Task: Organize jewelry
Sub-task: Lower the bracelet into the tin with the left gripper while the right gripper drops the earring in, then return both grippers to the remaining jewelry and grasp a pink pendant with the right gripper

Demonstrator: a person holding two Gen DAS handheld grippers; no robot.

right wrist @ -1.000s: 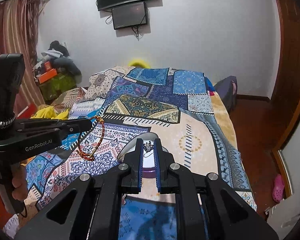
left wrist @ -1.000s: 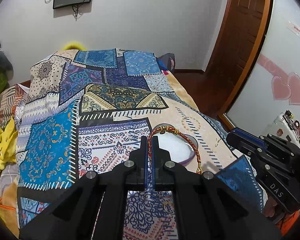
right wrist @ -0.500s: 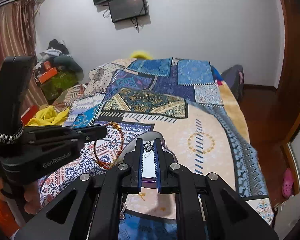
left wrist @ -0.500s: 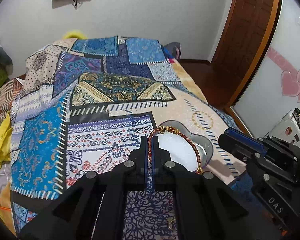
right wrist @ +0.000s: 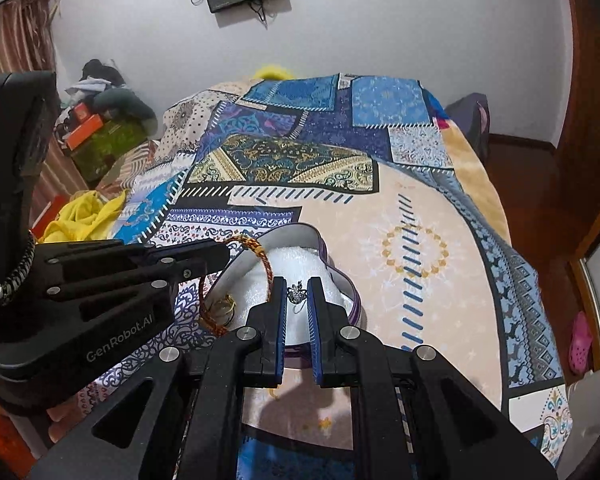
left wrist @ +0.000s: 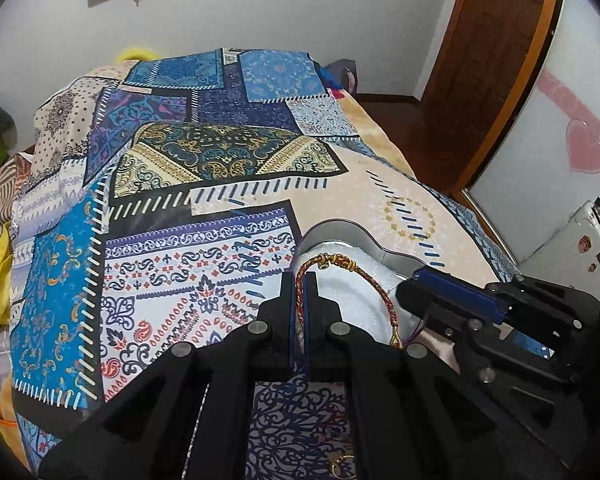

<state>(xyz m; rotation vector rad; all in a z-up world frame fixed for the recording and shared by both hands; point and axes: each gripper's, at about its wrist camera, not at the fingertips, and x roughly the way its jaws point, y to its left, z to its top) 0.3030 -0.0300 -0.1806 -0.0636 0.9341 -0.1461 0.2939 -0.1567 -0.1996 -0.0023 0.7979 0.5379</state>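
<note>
While left claw (left wrist: pixel 299 280) pinches one braided bracelet (left wrist: pixel 384 292), right claw (right wrist: pixel 297 294) grips one silver pendant (right wrist: pixel 297 293).

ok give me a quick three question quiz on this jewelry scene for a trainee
1. True or false: the left tool is shut on the braided bracelet.
2. Multiple choice: the small silver piece between the right tool's fingers hangs over
A. the yellow cloth
B. the white padded inside of the tin
C. the floor
3. Fill in: beside the bracelet's lower end, in the tin, lies a gold-coloured ____.

Key: 1 true; 2 B; 3 ring
</note>
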